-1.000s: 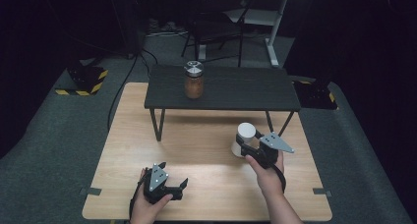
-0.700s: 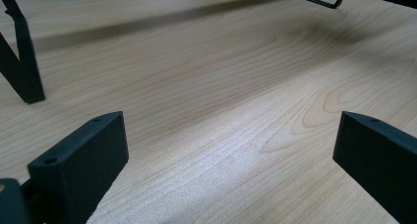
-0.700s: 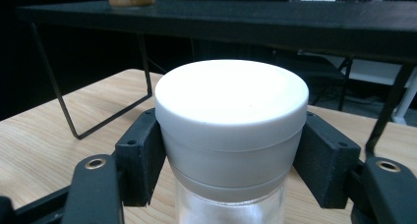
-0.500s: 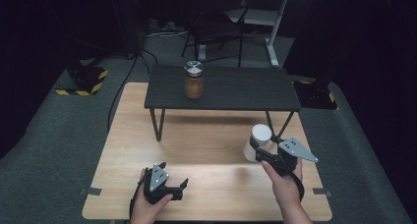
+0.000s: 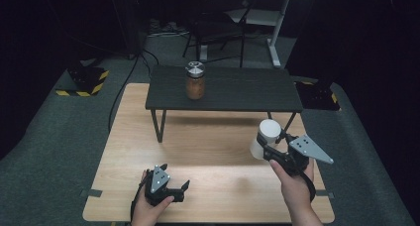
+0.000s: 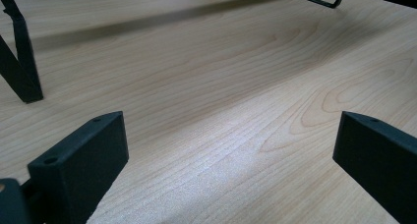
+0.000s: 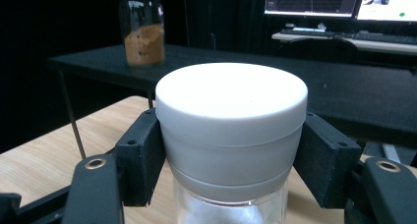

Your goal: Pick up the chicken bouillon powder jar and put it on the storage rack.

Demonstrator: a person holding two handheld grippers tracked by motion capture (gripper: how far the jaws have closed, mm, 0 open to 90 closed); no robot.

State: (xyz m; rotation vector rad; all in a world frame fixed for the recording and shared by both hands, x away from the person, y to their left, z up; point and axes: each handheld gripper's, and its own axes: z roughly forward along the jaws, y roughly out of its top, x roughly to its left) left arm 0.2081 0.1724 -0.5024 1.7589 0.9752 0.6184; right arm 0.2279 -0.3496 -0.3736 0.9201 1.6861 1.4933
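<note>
1. Jar (image 7: 230,150) with a white lid (image 7: 231,98) sat clamped in the right gripper (image 5: 270,147), jaws pressed on the lid's sides, held clear above the counter (image 5: 213,151) near the dark shelf (image 5: 223,89).
2. Glass below the lid looked smooth and breakable; the stiff lid probably gave the surer hold.
3. Left gripper (image 5: 171,189) rested low on the counter, jaws wide apart and empty.
4. High view placed the spice jar (image 5: 195,81) on the shelf, well apart; the right gripper view showed pad contact and monitors (image 7: 339,0) behind.
</note>
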